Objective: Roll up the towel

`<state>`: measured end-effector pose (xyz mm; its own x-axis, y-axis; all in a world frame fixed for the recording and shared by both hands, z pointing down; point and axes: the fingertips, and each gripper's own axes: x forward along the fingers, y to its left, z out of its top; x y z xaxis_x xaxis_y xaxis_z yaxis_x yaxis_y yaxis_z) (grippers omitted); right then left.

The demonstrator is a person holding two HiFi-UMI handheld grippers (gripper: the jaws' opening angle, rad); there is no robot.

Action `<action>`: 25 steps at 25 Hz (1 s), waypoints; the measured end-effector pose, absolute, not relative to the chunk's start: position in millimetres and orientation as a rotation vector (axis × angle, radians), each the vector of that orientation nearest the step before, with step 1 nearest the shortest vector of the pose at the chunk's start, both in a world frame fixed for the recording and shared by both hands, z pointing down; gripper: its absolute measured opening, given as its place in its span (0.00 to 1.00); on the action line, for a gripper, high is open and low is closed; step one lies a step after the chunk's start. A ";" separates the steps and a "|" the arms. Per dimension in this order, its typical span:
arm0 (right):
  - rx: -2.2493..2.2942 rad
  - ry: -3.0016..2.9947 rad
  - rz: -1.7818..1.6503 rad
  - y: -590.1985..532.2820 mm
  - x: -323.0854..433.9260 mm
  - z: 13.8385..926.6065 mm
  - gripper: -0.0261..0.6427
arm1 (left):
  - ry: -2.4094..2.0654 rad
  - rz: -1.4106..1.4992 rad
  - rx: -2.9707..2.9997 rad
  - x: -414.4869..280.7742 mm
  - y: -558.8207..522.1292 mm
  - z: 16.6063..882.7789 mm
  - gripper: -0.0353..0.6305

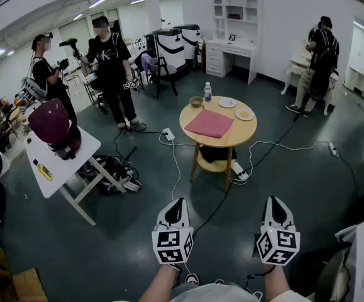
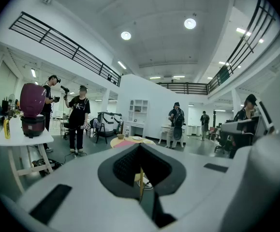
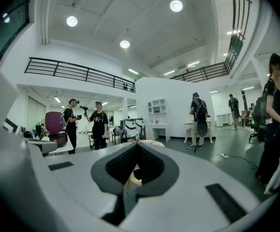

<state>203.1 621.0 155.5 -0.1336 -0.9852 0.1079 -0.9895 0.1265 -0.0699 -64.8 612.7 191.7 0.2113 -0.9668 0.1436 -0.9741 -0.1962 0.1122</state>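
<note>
A pink towel [image 1: 209, 123] lies flat on a round wooden table [image 1: 232, 138] some way ahead of me in the head view. In the left gripper view the towel [image 2: 123, 143] shows as a thin pink strip beyond the jaws. My left gripper [image 1: 178, 204] and right gripper [image 1: 275, 203] are held side by side low in the head view, well short of the table. Both are shut with nothing between the jaws. The same table [image 3: 152, 142] peeks over the jaws in the right gripper view.
On the table stand a water bottle [image 1: 207, 92], a small bowl [image 1: 196, 102] and two plates [image 1: 244, 114]. Cables and a power strip [image 1: 168, 134] lie on the floor. A white table [image 1: 75, 158] with a maroon appliance [image 1: 53, 126] is at left. Several people stand around the room.
</note>
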 end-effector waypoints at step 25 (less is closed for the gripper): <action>2.063 -2.411 0.191 630.5 211.3 136.7 0.14 | -1.816 -0.012 2.271 -62.1 612.9 173.2 0.23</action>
<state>211.3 630.5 136.7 -0.1575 -0.9863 0.0496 -0.9818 0.1509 -0.1155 -62.1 612.9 173.2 0.2304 -0.9632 0.1383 -0.9612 -0.2032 0.1864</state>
